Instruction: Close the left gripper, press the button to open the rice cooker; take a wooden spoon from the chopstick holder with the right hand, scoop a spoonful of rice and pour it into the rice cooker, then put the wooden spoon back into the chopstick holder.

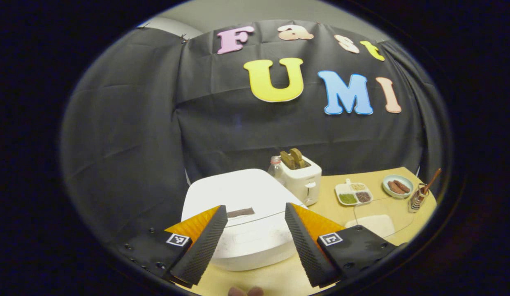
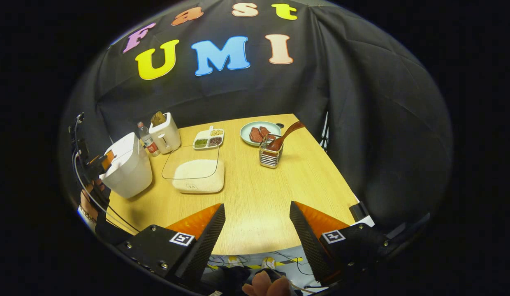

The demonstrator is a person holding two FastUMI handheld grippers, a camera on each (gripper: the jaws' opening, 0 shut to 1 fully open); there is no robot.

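Note:
A white rice cooker (image 1: pixel 242 205) with its lid down sits just ahead of my left gripper (image 1: pixel 255 242), whose fingers stand open on either side of its front; a dark strip (image 1: pixel 240 212) marks the lid's front. In the right gripper view the cooker (image 2: pixel 127 166) stands at the table's left with the left gripper (image 2: pixel 103 160) and a hand beside it. A wooden spoon (image 2: pixel 284 135) leans in the wire chopstick holder (image 2: pixel 271 156). A clear container of rice (image 2: pixel 197 172) lies mid-table. My right gripper (image 2: pixel 257 238) hangs open over the table's near edge.
A white toaster (image 2: pixel 166 132) with bread and a small bottle (image 2: pixel 147 139) stand behind the cooker. A divided dish of grains (image 2: pixel 208 138) and a plate with sausages (image 2: pixel 260 132) sit at the back. Cables lie on the floor below the table edge.

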